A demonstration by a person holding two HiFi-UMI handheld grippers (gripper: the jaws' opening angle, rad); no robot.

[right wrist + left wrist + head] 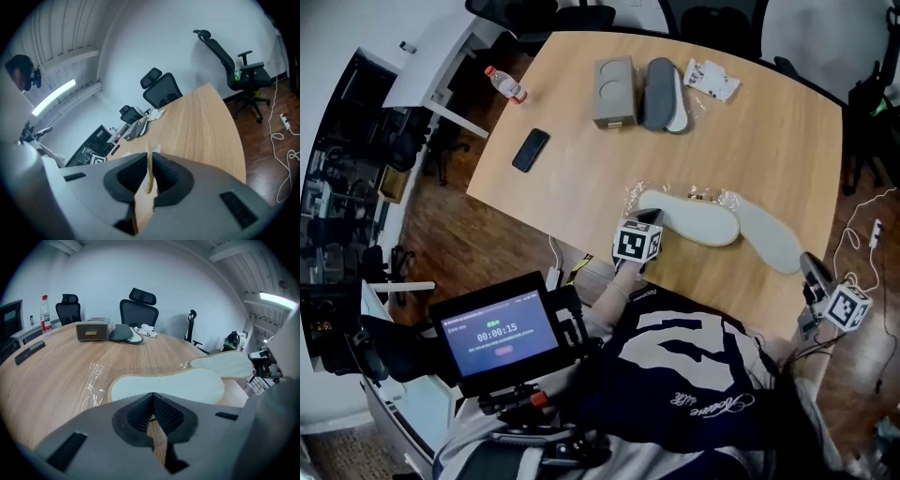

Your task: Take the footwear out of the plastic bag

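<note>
Two flat pale slippers lie near the table's front edge, sole up. The left slipper (689, 217) sits amid crinkled clear plastic bag (633, 195) showing at both its ends. The right slipper (766, 236) lies just beside it, running out toward the table's corner. Whether film still covers either one cannot be told. Right gripper (811, 269) is off the corner, jaws clamped on the outer end of the right slipper, whose thin sole shows edge-on between the pads in the right gripper view. Left gripper (650, 221) is at the narrow end of the left slipper with its jaws together. They may be pinching film, but it is too clear to confirm. Handling, by judgement: thin foam-and-cloth hotel type, very light, floppy along its length, not fragile. A pinch at one end will let the rest droop and drag. The ribbed sole should give fair grip, while the bag is slick and clingy (likely to ride along unless pinned). Best hold is the sole edge at an end, with the bag held at its mouth. Long axes run left-right in the head view, slanting slightly nearer toward the right. The left slipper's broader end points right.
</note>
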